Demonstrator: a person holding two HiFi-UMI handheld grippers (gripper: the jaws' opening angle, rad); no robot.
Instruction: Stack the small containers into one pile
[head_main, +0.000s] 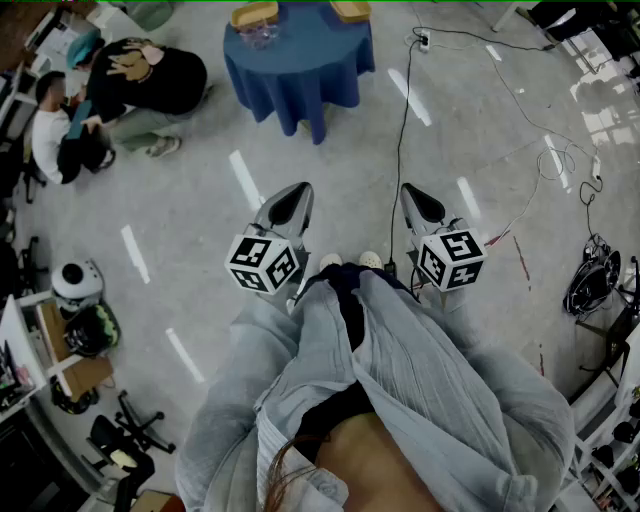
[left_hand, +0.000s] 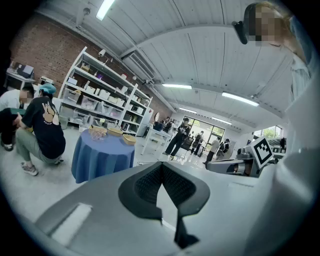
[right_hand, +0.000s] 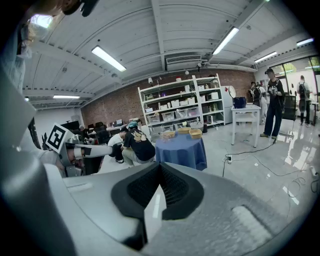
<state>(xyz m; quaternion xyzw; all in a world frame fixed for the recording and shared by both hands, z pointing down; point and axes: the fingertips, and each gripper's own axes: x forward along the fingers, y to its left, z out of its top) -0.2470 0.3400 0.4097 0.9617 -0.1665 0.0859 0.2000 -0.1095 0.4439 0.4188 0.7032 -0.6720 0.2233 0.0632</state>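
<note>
Left gripper (left_hand: 161, 164) jaws clenched, tips meeting, nothing between. Right gripper (right_hand: 160, 165) jaws likewise clenched, empty. We hold both side by side, apart from each other, angled slightly down over grey floor (head_main: 190, 215). Small containers (right_hand: 195, 133), tan and basket-like, sit on round tabletop draped in blue cloth (right_hand: 181, 150). Tabletop stands well ahead of us, far from both grippers. We see two people (head_main: 130, 85) crouching left of it. Black cable (head_main: 402, 130) runs along floor on right, toward power strip (head_main: 423, 40).
</note>
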